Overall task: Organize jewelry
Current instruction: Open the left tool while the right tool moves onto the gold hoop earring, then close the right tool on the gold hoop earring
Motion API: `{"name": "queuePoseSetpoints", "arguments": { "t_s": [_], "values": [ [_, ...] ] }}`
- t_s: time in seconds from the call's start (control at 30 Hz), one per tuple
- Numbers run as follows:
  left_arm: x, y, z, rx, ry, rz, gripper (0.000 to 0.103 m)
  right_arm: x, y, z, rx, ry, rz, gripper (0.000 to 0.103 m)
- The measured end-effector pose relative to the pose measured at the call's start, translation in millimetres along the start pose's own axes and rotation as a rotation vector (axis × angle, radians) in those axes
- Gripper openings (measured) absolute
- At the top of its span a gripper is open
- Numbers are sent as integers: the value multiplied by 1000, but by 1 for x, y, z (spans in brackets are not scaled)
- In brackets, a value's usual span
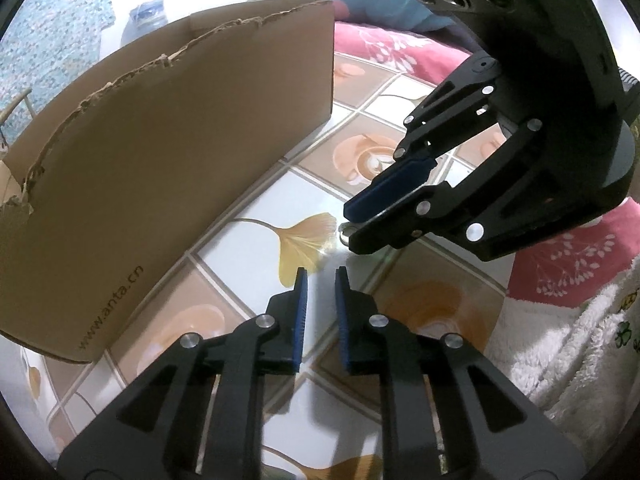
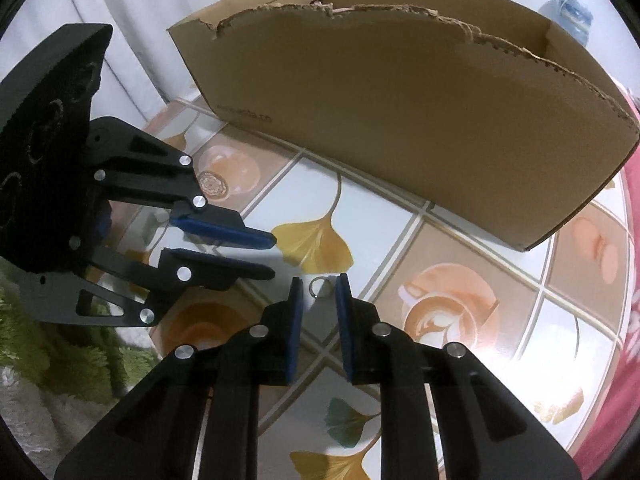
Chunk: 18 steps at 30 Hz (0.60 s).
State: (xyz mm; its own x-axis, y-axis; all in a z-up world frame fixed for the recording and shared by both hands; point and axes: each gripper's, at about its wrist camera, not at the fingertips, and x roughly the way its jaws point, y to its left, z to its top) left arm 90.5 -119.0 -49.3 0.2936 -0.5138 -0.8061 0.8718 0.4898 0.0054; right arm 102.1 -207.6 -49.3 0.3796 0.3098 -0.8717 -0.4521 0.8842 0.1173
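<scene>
Ring (image 2: 320,288) between parted right gripper (image 2: 320,286) fingertips (on tablecloth (image 2: 460,248)).

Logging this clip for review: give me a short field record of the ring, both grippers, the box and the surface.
ring: small silver ring lying on the tabletop
right gripper: open, fingertips either side of the ring, not closed on it
left gripper: open, empty, pointing toward the ring
box: torn-edged cardboard box standing behind the ring
surface: glossy table cover with ginkgo-leaf and coffee-cup print
</scene>
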Motion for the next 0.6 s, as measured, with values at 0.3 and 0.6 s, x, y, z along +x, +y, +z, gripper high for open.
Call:
{"name": "queuePoseSetpoints", "arguments": {
  "t_s": [0.3, 0.6],
  "values": [
    [0, -2, 0, -1, -7, -1, 16, 3, 10, -3, -70, -7, -58, 17],
    [0, -6, 2, 10, -12, -14, 25, 3, 5, -3, -46, -18, -41, 9]
  ]
}}
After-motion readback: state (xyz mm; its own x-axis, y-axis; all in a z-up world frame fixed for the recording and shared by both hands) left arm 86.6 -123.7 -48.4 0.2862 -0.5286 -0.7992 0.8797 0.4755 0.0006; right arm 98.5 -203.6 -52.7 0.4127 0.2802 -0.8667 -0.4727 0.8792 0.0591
